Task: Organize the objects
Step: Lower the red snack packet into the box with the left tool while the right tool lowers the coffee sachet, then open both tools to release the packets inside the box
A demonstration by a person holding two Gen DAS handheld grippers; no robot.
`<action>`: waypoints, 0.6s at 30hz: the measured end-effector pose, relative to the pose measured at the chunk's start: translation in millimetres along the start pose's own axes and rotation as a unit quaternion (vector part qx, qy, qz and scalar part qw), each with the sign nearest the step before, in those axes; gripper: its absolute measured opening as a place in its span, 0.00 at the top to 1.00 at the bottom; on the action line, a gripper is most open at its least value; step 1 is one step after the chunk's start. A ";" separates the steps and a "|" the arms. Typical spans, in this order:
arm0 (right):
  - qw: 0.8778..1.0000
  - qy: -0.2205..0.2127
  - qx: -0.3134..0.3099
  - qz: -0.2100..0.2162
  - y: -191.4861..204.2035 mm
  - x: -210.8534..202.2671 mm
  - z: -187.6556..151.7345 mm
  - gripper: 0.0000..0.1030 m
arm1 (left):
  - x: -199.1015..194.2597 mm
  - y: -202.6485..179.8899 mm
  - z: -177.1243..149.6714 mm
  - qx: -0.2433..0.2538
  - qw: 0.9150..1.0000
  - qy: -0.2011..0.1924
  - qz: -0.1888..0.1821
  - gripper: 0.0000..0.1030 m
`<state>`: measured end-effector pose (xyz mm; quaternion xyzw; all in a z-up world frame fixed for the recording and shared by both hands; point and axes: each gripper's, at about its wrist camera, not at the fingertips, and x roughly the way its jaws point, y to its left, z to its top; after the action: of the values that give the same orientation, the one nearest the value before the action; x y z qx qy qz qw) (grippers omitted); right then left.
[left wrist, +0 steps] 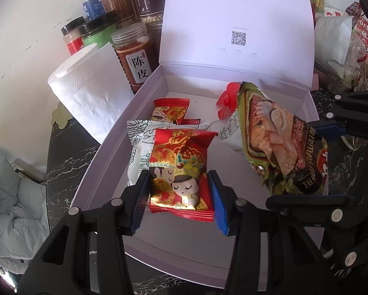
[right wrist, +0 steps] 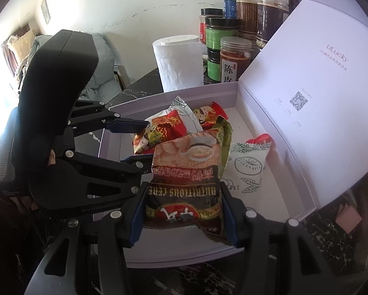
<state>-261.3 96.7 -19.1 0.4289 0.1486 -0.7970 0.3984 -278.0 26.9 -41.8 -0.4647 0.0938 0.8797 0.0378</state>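
both claws clenched over the open box [left wrist: 144, 93]: left gripper [left wrist: 181, 196] grasps the red packet [left wrist: 181, 169], right gripper [right wrist: 182, 211] the cereal sachet [right wrist: 184, 172], poised for stowing inside.

Left gripper [left wrist: 177, 194] pointing steeply down, blue pads pressed on both sides of a red packet [left wrist: 181, 172], right gripper [right wrist: 182, 209] at its 3 o'clock, also angled down, clamped on a cereal bag [right wrist: 186, 179]

White packet [left wrist: 137, 147]: red wedding-candy packet [left wrist: 181, 172] is covering most of it. Red fan-shaped item [left wrist: 227, 98]: cereal sachet [left wrist: 282, 147] is hiding part; identity unclear.
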 end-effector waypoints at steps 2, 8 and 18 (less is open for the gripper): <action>1.000 0.003 0.001 0.001 -0.2 0.1 0.1 0.47 | 0.6 2.3 -1.7 -0.006 1.000 0.001 -0.007 0.56; 1.000 0.010 -0.004 0.003 1.3 0.9 -0.6 0.46 | 0.3 2.8 -2.8 -0.014 1.000 0.004 -0.011 0.56; 1.000 0.015 -0.005 -0.005 1.8 -1.6 -0.4 0.43 | 2.7 6.3 -5.1 -0.021 0.999 0.014 -0.022 0.56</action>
<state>-259.2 96.7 -17.8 0.4381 0.1607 -0.7918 0.3940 -276.3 19.7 -46.0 -0.4793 0.0658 0.8740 0.0466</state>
